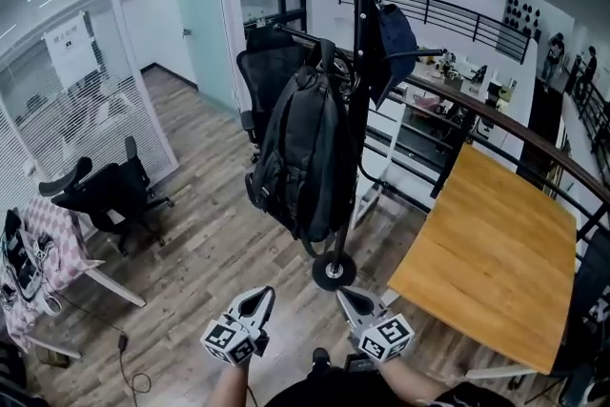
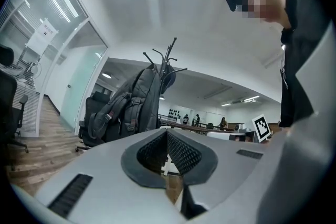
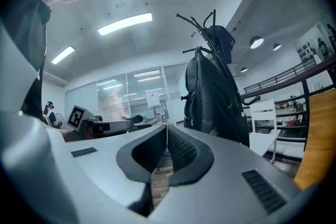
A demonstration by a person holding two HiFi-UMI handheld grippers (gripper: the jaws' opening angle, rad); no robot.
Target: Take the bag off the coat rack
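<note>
Setting: open office with a wood floor (image 1: 205, 238), looked down on in the head view.
Bag (image 1: 303, 157): black backpack, hangs upright on the left side of the rack's pole, top up at the hooks, bottom well above the base. Touched by neither gripper.
Rack (image 1: 360, 124): black pole with curved hooks, stands on the floor between the chairs and the table. Round base (image 1: 334, 273) just ahead of both grippers.
Cap (image 1: 393, 41): dark blue, seemingly a cap, hooked on the rack's right side beside the top of the bag.
Left gripper (image 1: 260, 294): held low at the bottom of the head view, aimed toward the base. Fingers closed together with nothing between them. Looks over them at the bag, left of centre in the left gripper view.
Right gripper (image 1: 344, 294): level with the left one, near it, well apart from the bag. Fingers pressed together, empty. Shows the bag and cap right of centre in the right gripper view.
Table (image 1: 496, 243): bare orange-wood top, right of the rack, along the railing (image 1: 505, 124).
Chair (image 1: 110, 191): black, on the left, near the glass wall (image 1: 67, 62).
Second chair (image 1: 262, 71): black, behind the bag.
</note>
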